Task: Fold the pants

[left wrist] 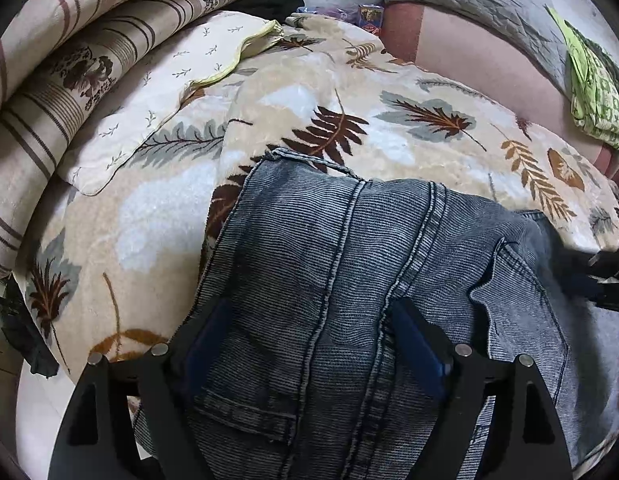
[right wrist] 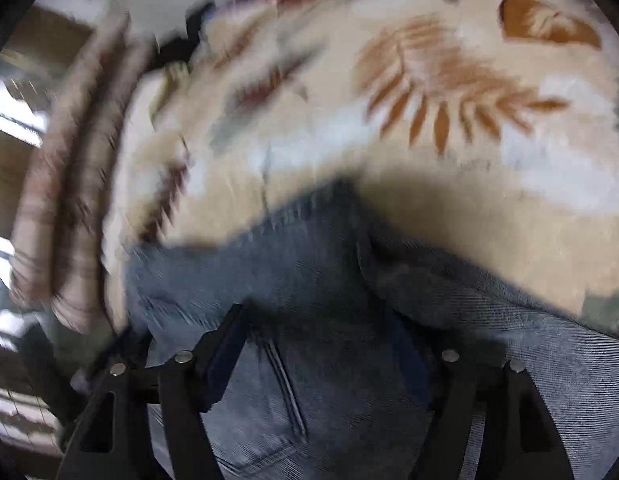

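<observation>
Grey-blue denim, ribbed and faded: pants spread over a cream leaf-print blanket on a bed, filling the left wrist view from centre down to 6 o'clock, hem or waistband edge up toward 12. Doubled already, judging by the two stitched seams running side by side up the middle. Left gripper set wide apart, one finger at 7 o'clock, the other at 5, both lying on or just above the cloth with denim bulging between them; not clamped on anything visible. Probably placed there to pin or smooth the layers while the other side works. At 3 o'clock, a dark blurred shape at the denim's edge, likely the other tool, too smeared to be sure.

Right wrist view badly motion-blurred. Right gripper also spread, fingers at 7 and 5 o'clock, denim between them and a pocket seam near 6; whether any fold is caught cannot be told. Blanket beyond, from 10 round to 3 o'clock.

Off the task: striped quilt rolled at 9 to 11 o'clock, sprigged pillow beside it, green cloth at 2 o'clock

Fold seemingly part done; next likely a grip on the near edge to bring it over
</observation>
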Demonstrator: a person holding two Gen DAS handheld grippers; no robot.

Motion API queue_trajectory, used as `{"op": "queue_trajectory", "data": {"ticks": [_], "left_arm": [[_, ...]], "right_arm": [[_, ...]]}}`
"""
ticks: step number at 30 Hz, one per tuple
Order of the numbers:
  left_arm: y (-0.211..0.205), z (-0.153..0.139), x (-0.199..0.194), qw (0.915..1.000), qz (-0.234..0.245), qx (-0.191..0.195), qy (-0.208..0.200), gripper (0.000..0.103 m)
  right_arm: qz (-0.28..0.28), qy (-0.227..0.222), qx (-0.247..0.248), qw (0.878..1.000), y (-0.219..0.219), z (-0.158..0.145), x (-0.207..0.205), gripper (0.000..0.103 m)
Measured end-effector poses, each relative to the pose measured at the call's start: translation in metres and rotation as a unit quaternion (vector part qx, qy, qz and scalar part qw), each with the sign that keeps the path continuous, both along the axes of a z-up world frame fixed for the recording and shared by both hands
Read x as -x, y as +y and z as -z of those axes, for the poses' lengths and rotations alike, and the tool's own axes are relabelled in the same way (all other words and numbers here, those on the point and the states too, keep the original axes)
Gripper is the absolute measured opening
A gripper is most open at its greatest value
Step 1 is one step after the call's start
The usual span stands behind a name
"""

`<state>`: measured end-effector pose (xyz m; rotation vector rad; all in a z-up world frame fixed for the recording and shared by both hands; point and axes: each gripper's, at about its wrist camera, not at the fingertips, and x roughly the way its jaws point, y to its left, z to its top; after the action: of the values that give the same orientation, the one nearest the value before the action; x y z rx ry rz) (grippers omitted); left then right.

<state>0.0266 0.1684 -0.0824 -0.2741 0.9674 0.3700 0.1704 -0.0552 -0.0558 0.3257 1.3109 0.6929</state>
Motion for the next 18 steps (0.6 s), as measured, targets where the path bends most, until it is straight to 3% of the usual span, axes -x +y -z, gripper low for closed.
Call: {"op": "queue_trajectory", "data": {"ticks": [3,5,7,9,10,13,16,18], "left_arm": [[0.0,0.0,-0.001,1.0,0.0,0.0,0.004,0.085],[-0.001,0.0,-0.001,1.0,-0.002,-0.001,0.004,0.085],[-0.002,0.0,-0.001,1.0,-0.001,-0.005,0.005,0.085],[-0.001,0.0,-0.002,1.0,0.001,-0.004,0.007,0.085],[-0.001,-0.001,-0.003,0.9999,0.003,-0.006,0.011,0.085],[0.003,-0.003,-0.004,0.9999,0.004,0.004,0.014,0.085],[0.002,-0.013,-0.001,0.9998,-0.011,0.01,0.015,0.085],[-0.004,-0.023,0.005,0.9997,-0.018,0.014,-0.002,0.085]], "right_arm": [[-0.011,-0.047,-0.026,0.998,-0.012,-0.038,0.02,0.074],[-0.005,-0.046,-0.055,0.997,-0.025,-0.043,0.035,0.079],[0.004,-0.03,-0.052,0.998,-0.033,-0.027,0.041,0.087],[0.013,0.024,-0.003,1.0,-0.033,0.022,0.035,0.087],[0.02,0.016,-0.019,0.999,-0.037,0.023,0.034,0.088],[0.042,0.029,-0.044,0.998,-0.046,0.001,0.031,0.088],[0.044,-0.028,-0.069,0.996,-0.076,-0.04,0.056,0.088],[0.061,-0.032,-0.097,0.993,-0.111,-0.049,0.083,0.088]]}}
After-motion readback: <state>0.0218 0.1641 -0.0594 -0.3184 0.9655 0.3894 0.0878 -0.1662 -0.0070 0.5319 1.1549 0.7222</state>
